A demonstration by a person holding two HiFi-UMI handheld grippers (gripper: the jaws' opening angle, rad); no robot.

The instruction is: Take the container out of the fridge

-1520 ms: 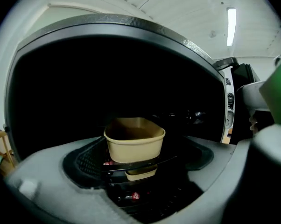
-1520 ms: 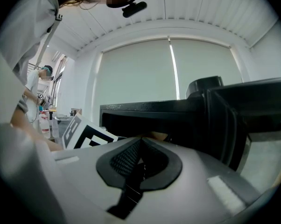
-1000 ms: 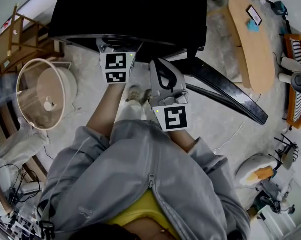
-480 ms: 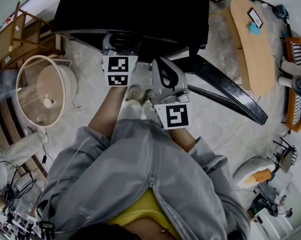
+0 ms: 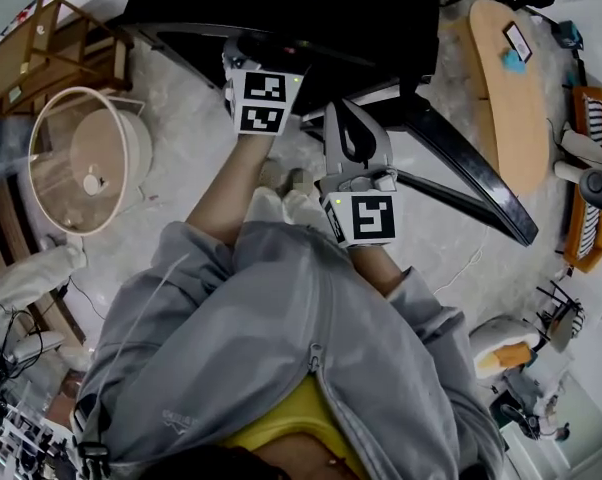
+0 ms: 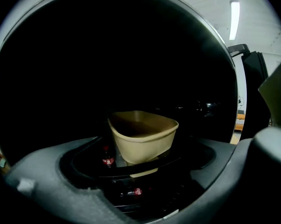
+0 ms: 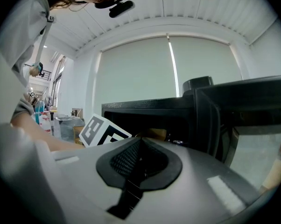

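A beige open container [image 6: 143,135] stands on a glass shelf inside the dark fridge [image 5: 281,8]. My left gripper [image 6: 145,174] points at it, a short way in front. Its jaws have just been opening and stand wide, and the container lies ahead of the gap, untouched. In the head view the left gripper [image 5: 246,68] reaches into the fridge mouth, its marker cube just outside. My right gripper [image 5: 346,118] hangs beside it at the fridge front. In its own view the right gripper [image 7: 140,143] is shut, with nothing between its pads.
The fridge door [image 5: 471,183] stands open to the right. Small red-labelled bottles [image 6: 108,160] sit beside and below the container. A round beige tub [image 5: 81,158] stands on the floor at left, and a wooden table [image 5: 511,88] at right.
The head view has shifted a little. Both grippers keep their places in front of the fridge.
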